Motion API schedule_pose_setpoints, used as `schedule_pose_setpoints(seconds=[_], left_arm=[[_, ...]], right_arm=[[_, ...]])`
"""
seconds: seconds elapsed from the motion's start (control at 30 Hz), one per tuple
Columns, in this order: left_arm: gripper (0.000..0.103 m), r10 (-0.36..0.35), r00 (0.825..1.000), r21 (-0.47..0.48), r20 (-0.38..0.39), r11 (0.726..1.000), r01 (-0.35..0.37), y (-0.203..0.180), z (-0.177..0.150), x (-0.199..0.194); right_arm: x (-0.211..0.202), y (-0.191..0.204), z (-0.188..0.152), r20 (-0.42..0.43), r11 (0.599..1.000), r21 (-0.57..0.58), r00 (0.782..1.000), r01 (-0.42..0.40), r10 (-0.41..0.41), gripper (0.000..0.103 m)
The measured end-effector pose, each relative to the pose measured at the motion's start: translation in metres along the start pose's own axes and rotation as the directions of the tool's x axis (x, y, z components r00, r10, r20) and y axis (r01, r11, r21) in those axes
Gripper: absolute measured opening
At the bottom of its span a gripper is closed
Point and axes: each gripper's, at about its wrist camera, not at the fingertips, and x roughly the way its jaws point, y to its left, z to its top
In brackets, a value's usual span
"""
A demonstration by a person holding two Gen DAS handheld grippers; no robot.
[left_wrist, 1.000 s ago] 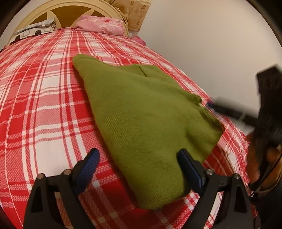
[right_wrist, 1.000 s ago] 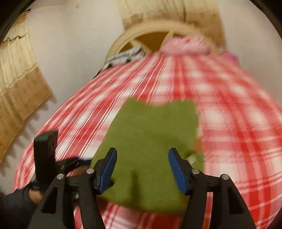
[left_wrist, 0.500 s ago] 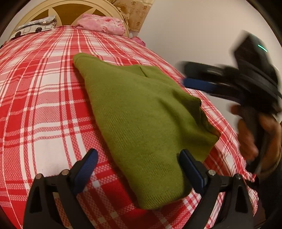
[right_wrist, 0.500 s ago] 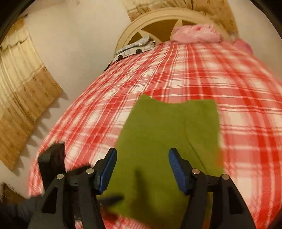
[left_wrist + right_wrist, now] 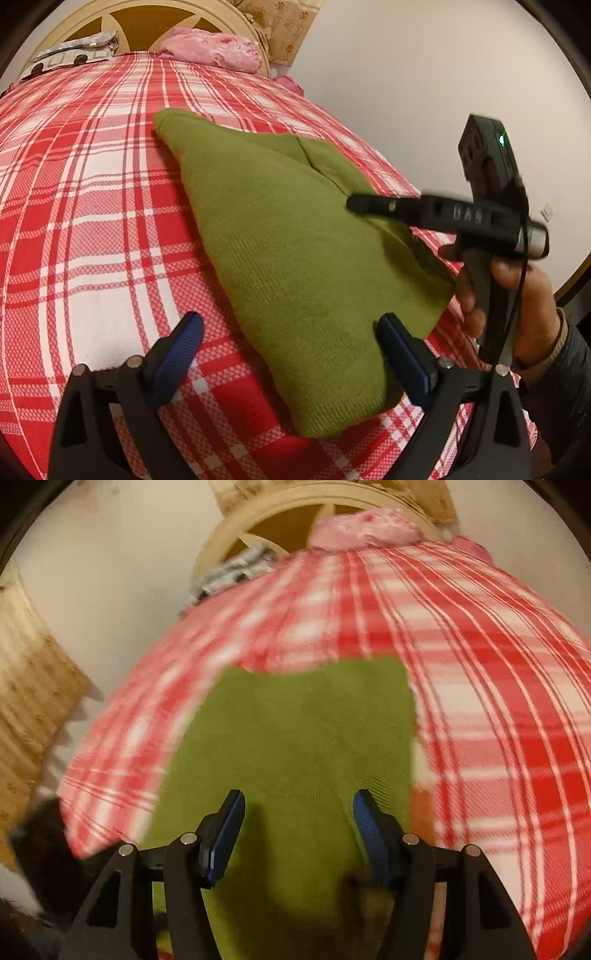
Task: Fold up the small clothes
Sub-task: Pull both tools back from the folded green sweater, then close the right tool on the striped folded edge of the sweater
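A folded green knit garment [image 5: 288,240] lies on the red and white plaid bed cover [image 5: 81,206]. My left gripper [image 5: 291,343] hovers open over its near corner, nothing between the blue pads. My right gripper [image 5: 297,823] is open above the same green garment [image 5: 295,738], its pads apart and empty. In the left wrist view the right gripper's fingers [image 5: 373,204] reach in from the right, low over the garment's right edge, held by a person's hand [image 5: 517,295].
A pink pillow [image 5: 214,50] and a patterned grey cloth [image 5: 74,51] lie at the cream headboard [image 5: 110,14]. A pale wall [image 5: 424,74] runs along the bed's right side. A woven tan hanging [image 5: 29,701] is at the left of the right wrist view.
The right gripper swung in from the right and lowered toward the garment's right edge; its view is blurred by motion. The left gripper stayed put.
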Motion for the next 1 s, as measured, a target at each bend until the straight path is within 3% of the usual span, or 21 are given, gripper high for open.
schedule_pose_setpoints(seconds=[0.07, 0.2, 0.27, 0.37, 0.43, 0.8, 0.9, 1.0], left_arm=[[0.099, 0.016, 1.0, 0.014, -0.005, 1.0, -0.016, -0.003, 0.0, 0.001], [0.1, 0.041, 0.999, 0.035, -0.015, 0.999, -0.04, -0.007, 0.001, 0.004], [0.1, 0.056, 0.998, 0.047, -0.02, 0.997, -0.055, -0.009, 0.001, 0.006], [0.101, 0.073, 0.997, 0.06, -0.025, 0.996, -0.071, -0.011, 0.002, 0.008], [0.102, 0.076, 0.997, 0.065, -0.029, 0.995, -0.074, -0.011, 0.004, 0.01], [0.103, 0.151, 0.987, 0.115, -0.052, 0.983, -0.145, -0.02, 0.005, 0.012], [0.103, 0.148, 0.988, 0.098, -0.036, 0.985, -0.144, -0.022, 0.01, 0.001], [0.103, 0.174, 0.985, 0.097, 0.0, 0.98, -0.174, -0.024, 0.016, -0.005]], right_arm=[[-0.008, 0.002, -0.004, 0.031, 0.999, -0.042, 1.0, 0.001, 0.0, 0.062], [-0.036, 0.004, -0.013, 0.119, 1.0, -0.013, 0.993, -0.016, 0.017, 0.063], [-0.027, 0.002, -0.025, 0.062, 0.999, -0.034, 0.997, 0.039, -0.037, 0.063], [-0.024, 0.018, -0.038, 0.117, 0.976, -0.177, 0.988, 0.125, -0.105, 0.063], [-0.026, 0.022, -0.044, 0.139, 0.97, -0.192, 0.983, 0.146, -0.121, 0.064], [-0.037, 0.012, -0.054, 0.136, 0.967, -0.219, 0.986, 0.128, -0.1, 0.07], [-0.048, 0.0, -0.052, 0.107, 0.979, -0.192, 0.993, 0.065, -0.045, 0.071], [-0.067, -0.012, -0.048, 0.16, 0.985, -0.17, 0.987, 0.026, 0.001, 0.071]])
